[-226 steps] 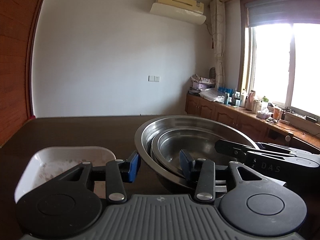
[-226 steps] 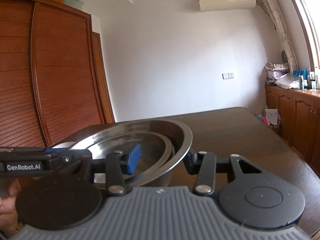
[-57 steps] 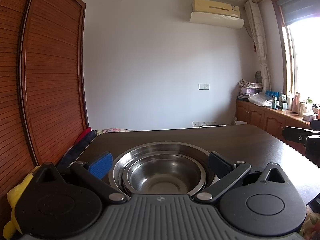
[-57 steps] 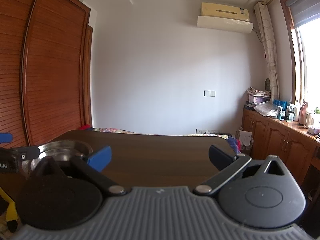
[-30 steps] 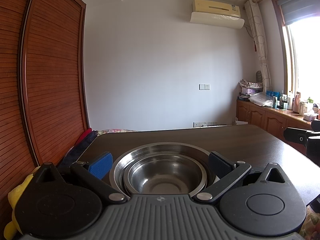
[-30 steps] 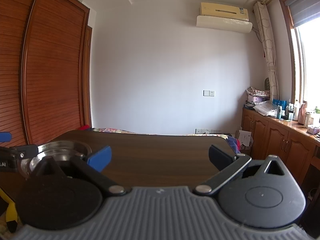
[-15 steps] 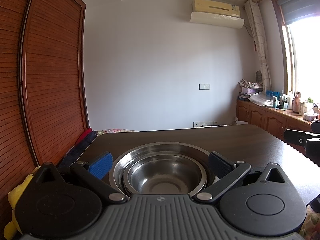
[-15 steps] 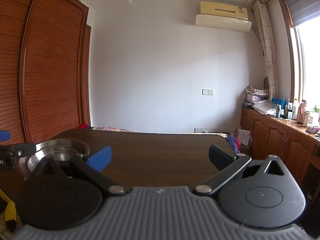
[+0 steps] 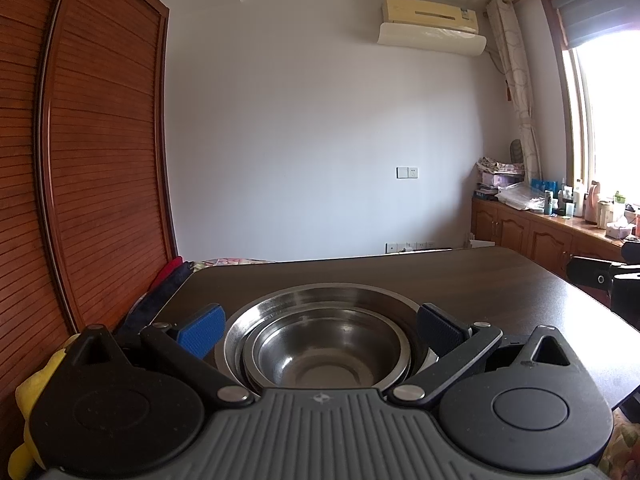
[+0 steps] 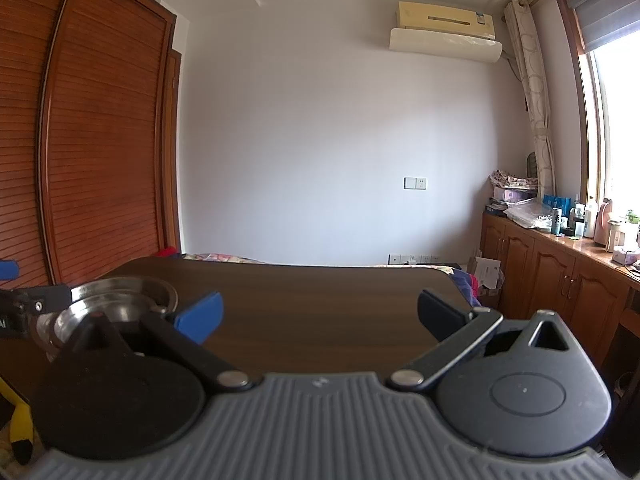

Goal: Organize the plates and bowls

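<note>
1. Low in the centre of the left wrist frame, my left hand-held gripper (image 9: pixel 318 330) stands wide open and holds nothing, its blue pad (image 9: pixel 201 330) and its dark pad on either side of the nested steel bowls (image 9: pixel 320 344), with a small gap showing at each pad. If I closed from this position, I judge the pads would meet the sloped outer rim and could slip or tip the stack.
2. At the same depth in the right wrist frame, my right hand-held gripper (image 10: pixel 320 316) is also spread open and empty over bare dark surface (image 10: pixel 320 300); the bowls sit at the lower left of that frame, well apart from it.
3. Just past the pads, the smaller bowls lie loose inside the largest. A careless knock from either tool could, I think, rattle them or slide the whole stack.
4. Further left in the left wrist frame, the stack looks near the surface's left edge. A push that way risks sending it off towards the yellow toy (image 9: pixel 36 392) at lower left.
5. Farthest back, the wooden wardrobe (image 9: pixel 80 160) stands clear of everything.
</note>
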Motion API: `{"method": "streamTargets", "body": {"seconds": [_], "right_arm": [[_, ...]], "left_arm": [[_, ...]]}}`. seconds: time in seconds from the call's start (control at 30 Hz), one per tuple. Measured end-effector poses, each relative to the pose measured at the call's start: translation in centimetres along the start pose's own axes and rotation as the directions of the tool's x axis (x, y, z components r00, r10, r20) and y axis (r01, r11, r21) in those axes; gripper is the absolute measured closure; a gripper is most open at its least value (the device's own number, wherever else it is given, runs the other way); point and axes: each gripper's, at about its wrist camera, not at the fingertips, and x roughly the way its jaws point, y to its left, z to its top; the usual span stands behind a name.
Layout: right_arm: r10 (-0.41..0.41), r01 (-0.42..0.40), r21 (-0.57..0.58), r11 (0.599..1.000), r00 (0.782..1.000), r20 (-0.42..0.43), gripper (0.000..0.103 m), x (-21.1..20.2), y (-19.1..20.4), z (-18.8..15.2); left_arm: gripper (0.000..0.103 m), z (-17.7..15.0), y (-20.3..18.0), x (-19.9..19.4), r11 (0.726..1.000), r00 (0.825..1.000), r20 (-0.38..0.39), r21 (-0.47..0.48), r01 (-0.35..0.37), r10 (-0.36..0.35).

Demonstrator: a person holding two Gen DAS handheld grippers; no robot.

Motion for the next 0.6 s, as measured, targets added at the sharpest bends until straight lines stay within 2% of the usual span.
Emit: {"method": "streamTargets", "body": {"seconds": [0.6], "right_arm": [[-0.001,0.001,0.006,1.0,1.0,-0.002,0.0,0.07,0.07,-0.1]], "left_arm": [[0.0,-0.1,-0.13,0.06,1.0,1.0,0.001,-0.003,-0.002,0.002]]}}
